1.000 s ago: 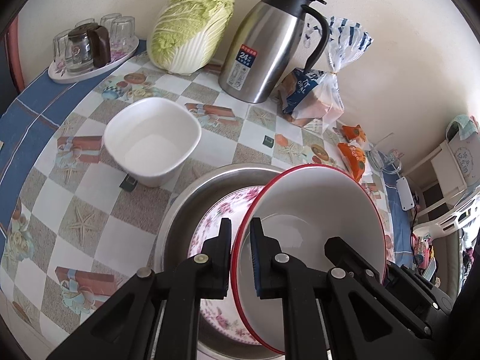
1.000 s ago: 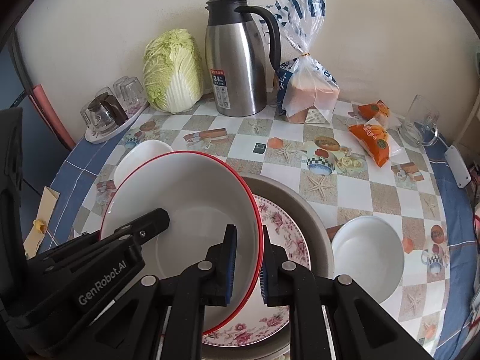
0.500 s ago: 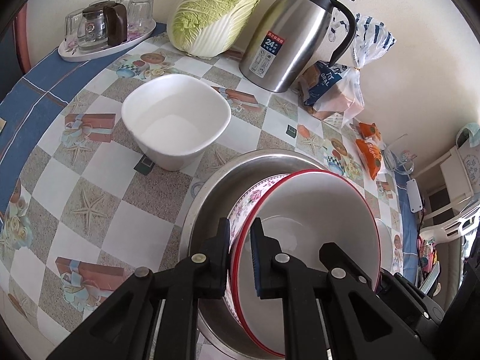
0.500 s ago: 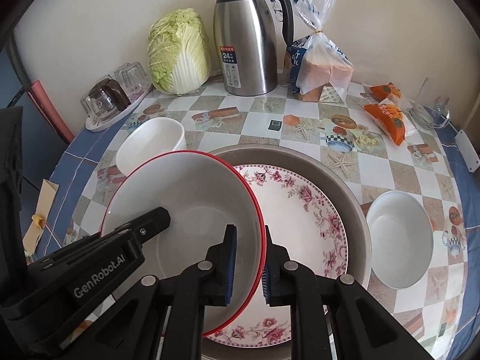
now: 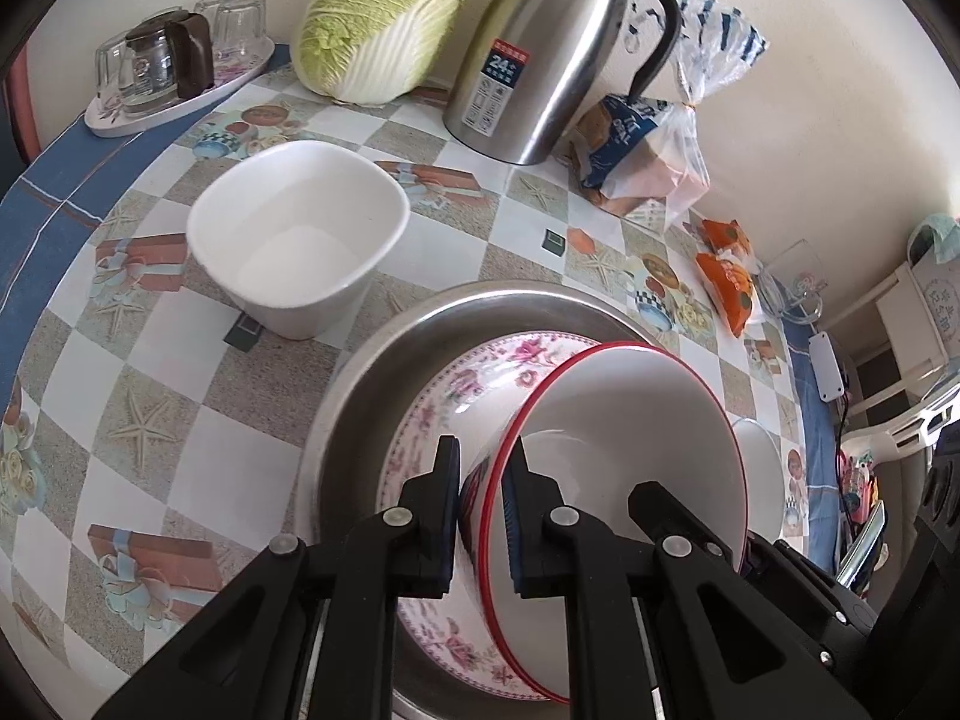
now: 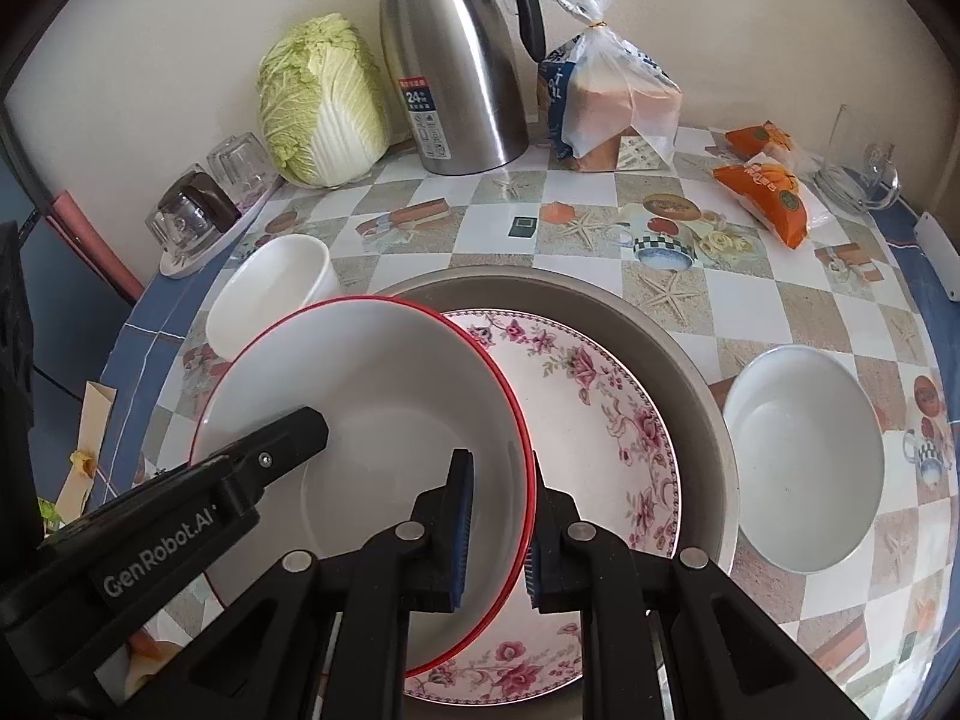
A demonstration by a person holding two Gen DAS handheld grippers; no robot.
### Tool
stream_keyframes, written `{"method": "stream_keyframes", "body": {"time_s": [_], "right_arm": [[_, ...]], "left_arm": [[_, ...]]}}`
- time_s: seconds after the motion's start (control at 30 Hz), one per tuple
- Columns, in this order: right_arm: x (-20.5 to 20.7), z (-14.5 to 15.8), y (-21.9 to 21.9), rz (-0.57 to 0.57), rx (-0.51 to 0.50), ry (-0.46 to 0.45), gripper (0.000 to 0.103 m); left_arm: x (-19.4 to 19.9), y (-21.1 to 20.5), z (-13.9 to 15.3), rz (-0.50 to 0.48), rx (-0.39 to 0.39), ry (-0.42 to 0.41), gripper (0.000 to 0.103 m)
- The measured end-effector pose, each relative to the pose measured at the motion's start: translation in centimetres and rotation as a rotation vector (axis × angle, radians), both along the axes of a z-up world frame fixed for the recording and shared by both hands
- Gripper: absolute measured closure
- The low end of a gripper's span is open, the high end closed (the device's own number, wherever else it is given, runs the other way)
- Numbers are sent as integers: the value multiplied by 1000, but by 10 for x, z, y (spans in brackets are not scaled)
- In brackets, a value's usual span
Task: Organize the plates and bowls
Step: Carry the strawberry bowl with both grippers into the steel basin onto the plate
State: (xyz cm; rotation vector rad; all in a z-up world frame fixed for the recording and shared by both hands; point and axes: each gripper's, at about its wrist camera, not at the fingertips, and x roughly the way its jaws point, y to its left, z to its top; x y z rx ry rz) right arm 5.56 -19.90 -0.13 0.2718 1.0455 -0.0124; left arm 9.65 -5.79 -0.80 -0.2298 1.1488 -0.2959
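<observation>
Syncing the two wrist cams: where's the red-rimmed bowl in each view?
Left wrist: red-rimmed bowl at lower centre-right, its near rim between the jaws of the left gripper, above the floral plate.
Right wrist: red-rimmed bowl at lower centre-left, its right rim between the jaws of the right gripper.
Shared landmark: steel thermos jug, at the back by the wall.

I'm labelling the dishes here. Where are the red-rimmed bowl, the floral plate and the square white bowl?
red-rimmed bowl (image 6: pixel 372 396): right wrist view, inner wall.
floral plate (image 6: pixel 600 414): right wrist view, patterned rim.
square white bowl (image 5: pixel 300 252): left wrist view, inside bottom.
</observation>
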Motion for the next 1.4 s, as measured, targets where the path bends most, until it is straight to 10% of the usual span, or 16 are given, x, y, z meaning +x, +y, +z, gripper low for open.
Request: {"method": "stream_keyframes", "body": {"time_s": [1.4], "right_arm": [[3, -18, -22, -56, 52, 11, 86]], "left_arm": [[10, -16, -14, -27, 8, 21, 91]]}}
